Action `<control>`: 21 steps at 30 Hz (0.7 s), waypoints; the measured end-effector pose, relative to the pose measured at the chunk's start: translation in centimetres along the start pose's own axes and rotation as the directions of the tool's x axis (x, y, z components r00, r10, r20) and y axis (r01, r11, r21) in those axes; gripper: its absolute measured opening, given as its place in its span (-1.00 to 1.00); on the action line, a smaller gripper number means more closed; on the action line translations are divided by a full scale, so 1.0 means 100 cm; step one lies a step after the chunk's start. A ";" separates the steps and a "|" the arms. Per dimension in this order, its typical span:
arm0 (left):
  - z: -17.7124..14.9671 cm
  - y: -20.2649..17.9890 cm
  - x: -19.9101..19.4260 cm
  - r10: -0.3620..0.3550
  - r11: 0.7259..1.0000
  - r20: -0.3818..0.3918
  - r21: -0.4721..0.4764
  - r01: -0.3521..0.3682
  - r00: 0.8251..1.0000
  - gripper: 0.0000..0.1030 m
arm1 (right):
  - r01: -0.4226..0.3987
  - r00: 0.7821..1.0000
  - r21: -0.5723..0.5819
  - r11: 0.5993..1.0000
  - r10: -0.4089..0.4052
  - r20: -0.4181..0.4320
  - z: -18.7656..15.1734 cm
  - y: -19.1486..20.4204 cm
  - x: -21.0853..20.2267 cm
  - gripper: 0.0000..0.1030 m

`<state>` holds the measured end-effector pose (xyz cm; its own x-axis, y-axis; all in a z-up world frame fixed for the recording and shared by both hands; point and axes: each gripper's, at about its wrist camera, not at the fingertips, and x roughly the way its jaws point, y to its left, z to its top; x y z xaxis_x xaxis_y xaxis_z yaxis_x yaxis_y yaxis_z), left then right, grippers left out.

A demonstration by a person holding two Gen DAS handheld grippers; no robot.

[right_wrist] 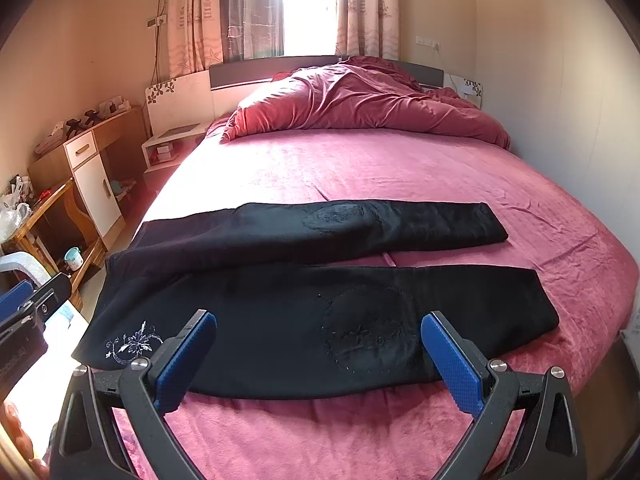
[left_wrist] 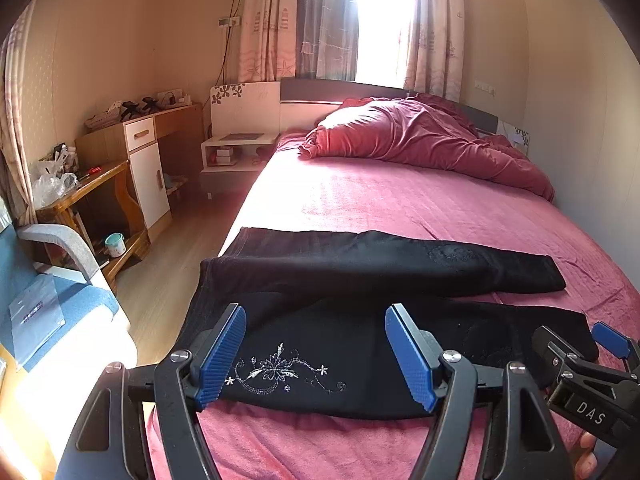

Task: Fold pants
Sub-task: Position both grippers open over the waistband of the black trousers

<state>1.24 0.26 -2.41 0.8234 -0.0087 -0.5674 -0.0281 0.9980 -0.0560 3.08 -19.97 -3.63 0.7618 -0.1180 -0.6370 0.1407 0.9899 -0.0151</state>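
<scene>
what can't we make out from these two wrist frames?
- Pants waistband: left wrist view, the left gripper fingers cover part of it.
- Items on the wooden desk: too small and blurred in both views.
- Outside the window: blown out by glare.
- Right gripper handle: cut off by the bottom edge.

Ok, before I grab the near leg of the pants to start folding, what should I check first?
1. Left tool open: ok, blue pads spread wide.
2. Right tool open: ok.
3. Both tools empty: ok, nothing between the pads.
4. Black pants laid out flat on the pink bedsheet: ok, the legs lie side by side, slightly apart at the cuffs.
5. Near edge of the pants in front of both tools: ok.
6. Space beyond the pants for the fold: ok; the red duvet is bunched at the headboard.
</scene>
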 end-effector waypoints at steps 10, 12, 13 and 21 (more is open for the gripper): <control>-0.004 0.002 0.002 0.005 1.000 -0.007 -0.008 -0.005 1.000 0.44 | 0.000 1.000 0.000 1.000 0.000 0.000 -0.001 -0.001 0.000 1.00; -0.005 0.003 0.002 0.003 1.000 -0.011 -0.010 -0.003 1.000 0.44 | 0.000 1.000 0.002 1.000 0.000 0.000 -0.001 -0.001 0.000 1.00; -0.005 0.003 0.002 0.003 1.000 -0.013 -0.011 -0.003 1.000 0.44 | 0.000 1.000 0.002 1.000 0.000 0.000 0.000 -0.001 0.000 1.00; -0.005 0.002 0.003 -0.001 1.000 -0.013 -0.012 0.000 1.000 0.44 | 0.002 1.000 0.008 1.000 -0.002 -0.002 -0.003 -0.004 0.002 1.00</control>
<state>1.19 0.40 -2.95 0.8158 -0.0100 -0.5782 -0.0347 0.9972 -0.0662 3.00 -20.39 -3.97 0.7599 -0.1197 -0.6389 0.1474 0.9890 -0.0100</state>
